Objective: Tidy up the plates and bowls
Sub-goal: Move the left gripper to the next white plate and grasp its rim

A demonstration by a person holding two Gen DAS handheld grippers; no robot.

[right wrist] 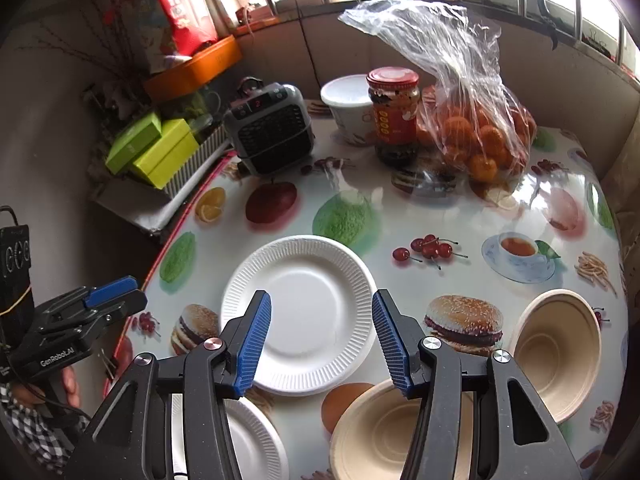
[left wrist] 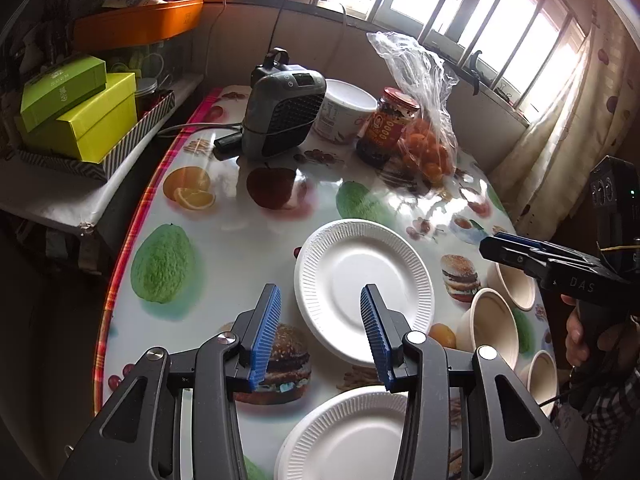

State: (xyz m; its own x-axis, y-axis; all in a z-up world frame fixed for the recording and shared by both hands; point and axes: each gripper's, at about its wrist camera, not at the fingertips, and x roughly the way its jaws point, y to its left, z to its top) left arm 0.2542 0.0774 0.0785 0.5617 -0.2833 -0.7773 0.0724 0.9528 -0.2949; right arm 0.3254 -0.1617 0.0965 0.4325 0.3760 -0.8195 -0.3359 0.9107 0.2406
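On table, clear bag holding oranges, empty beige bowls, both grippers' jaws apart, gripping nothing

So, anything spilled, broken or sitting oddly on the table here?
Nothing spilled or damaged. The far bowl leans on its side instead of sitting flat. The plates and near bowl lie loose and unstacked. Both the left claw and right claw are open, holding nothing.

Daylight is streaming through the barred window at the far side, glaring off the fruit-print table; a curtain is hanging at right, shelving standing left
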